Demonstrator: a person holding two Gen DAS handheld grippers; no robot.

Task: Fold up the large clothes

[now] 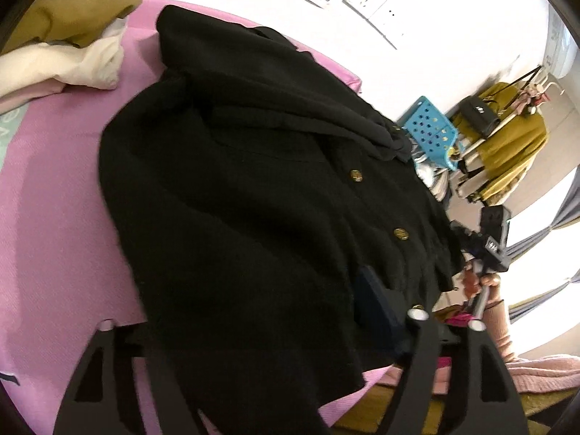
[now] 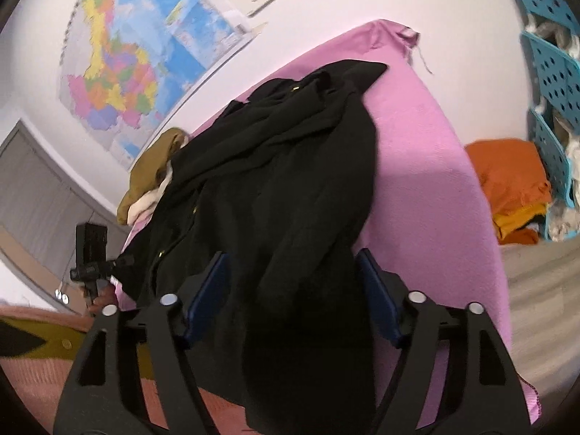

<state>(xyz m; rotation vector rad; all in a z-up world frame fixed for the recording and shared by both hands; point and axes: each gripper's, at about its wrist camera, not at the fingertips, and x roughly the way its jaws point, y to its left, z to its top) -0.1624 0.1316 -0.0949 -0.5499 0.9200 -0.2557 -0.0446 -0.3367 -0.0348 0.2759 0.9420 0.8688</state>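
Lying between both released grippers, left gripper (image 1: 253, 311) and right gripper (image 2: 293, 282): black coat (image 1: 235, 181).

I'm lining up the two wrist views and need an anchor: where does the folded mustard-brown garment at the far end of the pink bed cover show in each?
Left wrist view: the folded mustard-brown garment sits top left, above a cream cloth.
Right wrist view: it sits left of centre, behind the black coat, below the wall map.
Shared landmark: the white wall sockets, top of both views.
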